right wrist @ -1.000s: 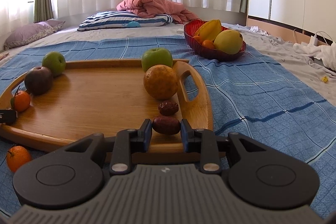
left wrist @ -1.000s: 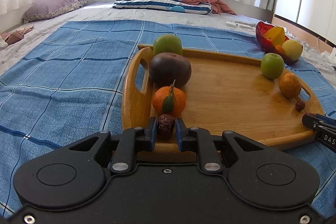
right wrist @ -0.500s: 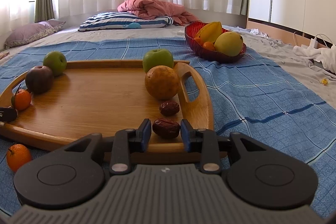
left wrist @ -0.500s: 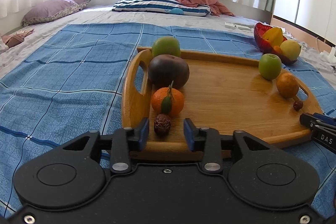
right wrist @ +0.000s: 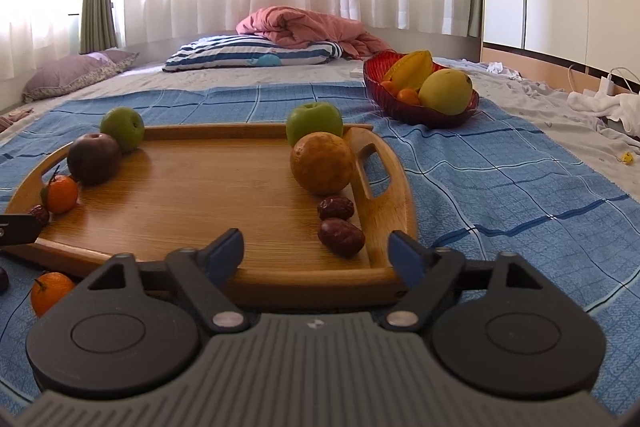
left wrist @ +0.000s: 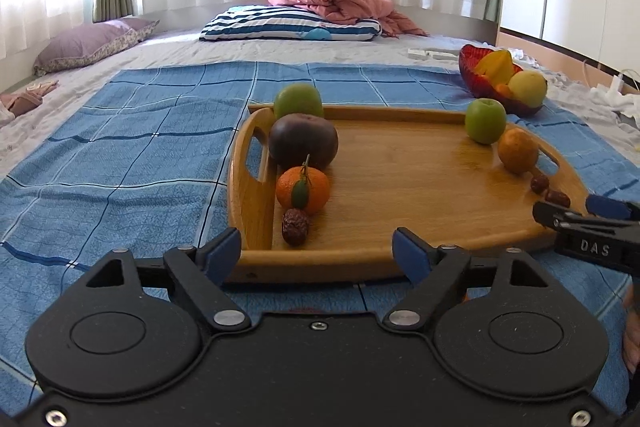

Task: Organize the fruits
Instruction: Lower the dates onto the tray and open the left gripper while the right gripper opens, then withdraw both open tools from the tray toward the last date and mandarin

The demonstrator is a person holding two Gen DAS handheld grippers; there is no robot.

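Note:
A wooden tray (left wrist: 404, 195) (right wrist: 200, 203) lies on a blue checked cloth. Along its left side sit a green apple (left wrist: 298, 101), a dark plum (left wrist: 303, 145), a tangerine (left wrist: 303, 188) and a dried date (left wrist: 295, 226). Along its right side sit a green apple (right wrist: 315, 121), an orange (right wrist: 322, 163) and two dates (right wrist: 336, 207) (right wrist: 341, 237). My left gripper (left wrist: 318, 257) is open and empty just before the tray's near edge. My right gripper (right wrist: 318, 255) is open and empty, its nearest date lying free on the tray.
A red bowl (right wrist: 404, 107) with a starfruit, a mango and small oranges stands beyond the tray's right end. A loose tangerine (right wrist: 50, 291) lies on the cloth before the tray. Pillows and a pink blanket (left wrist: 340, 3) lie at the bed's far end.
Both grippers opened and drew back from the tray. The left let go of its date beside the tangerine; the right let go of its date near the right handle.

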